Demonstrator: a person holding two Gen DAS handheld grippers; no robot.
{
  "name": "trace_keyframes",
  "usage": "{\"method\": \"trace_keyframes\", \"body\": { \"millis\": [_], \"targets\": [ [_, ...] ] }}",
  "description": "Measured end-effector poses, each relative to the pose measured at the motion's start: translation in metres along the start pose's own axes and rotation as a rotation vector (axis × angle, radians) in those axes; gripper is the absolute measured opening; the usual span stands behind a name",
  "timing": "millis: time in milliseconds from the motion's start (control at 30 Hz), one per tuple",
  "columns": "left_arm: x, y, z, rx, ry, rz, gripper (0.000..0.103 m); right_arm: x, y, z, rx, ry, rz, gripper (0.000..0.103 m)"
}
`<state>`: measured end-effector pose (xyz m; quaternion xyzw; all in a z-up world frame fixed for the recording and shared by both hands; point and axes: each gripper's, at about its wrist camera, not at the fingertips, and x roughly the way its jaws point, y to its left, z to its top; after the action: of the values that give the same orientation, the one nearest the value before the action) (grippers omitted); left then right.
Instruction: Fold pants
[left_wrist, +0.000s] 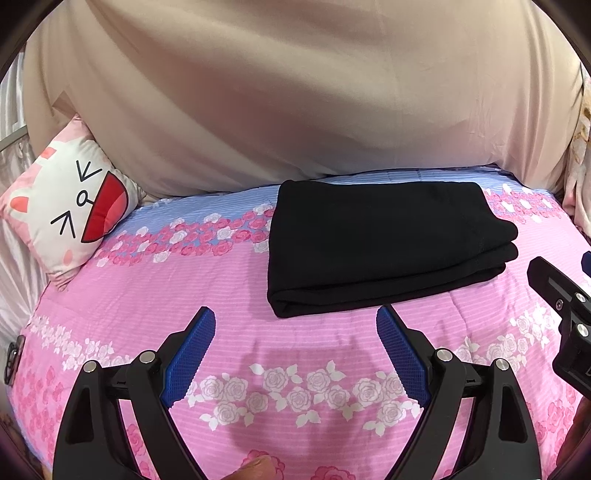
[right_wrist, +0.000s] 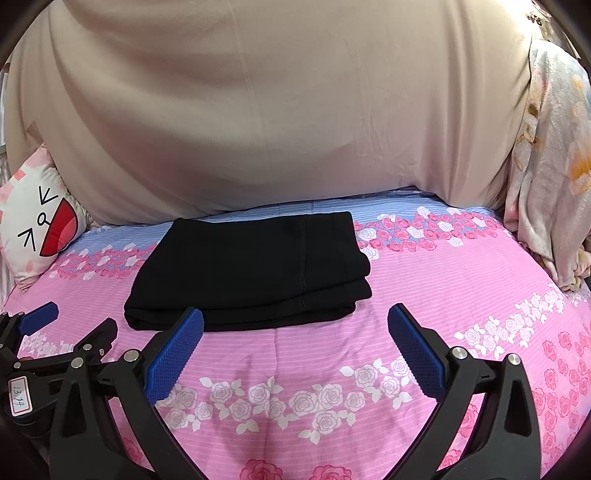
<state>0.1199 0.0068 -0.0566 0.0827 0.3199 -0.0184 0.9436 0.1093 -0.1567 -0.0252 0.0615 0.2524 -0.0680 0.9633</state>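
**Left wrist and right wrist: pants folded, jaws off the cloth**

Left wrist view: your left gripper (left_wrist: 295, 332) hangs above the bedspread (left_wrist: 155, 317) with its jaws spread wide and nothing between them. The black pants (left_wrist: 384, 243) lie as a compact stacked rectangle on the bed, just ahead of your jaws and a little to the right, apart from the blue pads (left_wrist: 192, 354). A cat-face cushion (left_wrist: 66, 206) leans at the far left, well apart from the pants. The right gripper shows only as black hardware at the frame's right edge.

Right wrist view: your right gripper (right_wrist: 295, 332) is also wide open and empty. Here the pants (right_wrist: 251, 269) sit ahead and to the left; the left pad tip overlaps the near edge in the picture, though whether it touches the cloth cannot be told. A floral blanket (right_wrist: 546, 155) hangs at the far right.

The fold looks finished, judging by the layered right edge. If you tidy it, press lightly downward on the uneven layers instead of pinching, and lift both grippers straight up so no pad drags the top layer.
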Motion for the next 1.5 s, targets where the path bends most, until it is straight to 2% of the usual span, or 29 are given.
{"method": "trace_keyframes", "body": {
  "millis": [300,433,733,1500],
  "targets": [
    [0.012,0.001,-0.004,-0.001,0.018,0.003,0.087,0.010,0.005,-0.007,-0.013,0.010,-0.018,0.098],
    [0.028,0.000,-0.009,0.000,0.044,0.007,0.086,0.031,0.005,-0.015,-0.019,0.058,-0.031,0.098],
    [0.055,-0.002,-0.015,0.002,0.100,0.013,0.087,0.053,0.006,-0.022,-0.020,0.102,-0.034,0.098],
    [0.062,-0.004,-0.013,0.011,0.104,0.020,0.086,0.057,0.009,-0.021,-0.025,0.103,-0.034,0.098]
  ]
}}
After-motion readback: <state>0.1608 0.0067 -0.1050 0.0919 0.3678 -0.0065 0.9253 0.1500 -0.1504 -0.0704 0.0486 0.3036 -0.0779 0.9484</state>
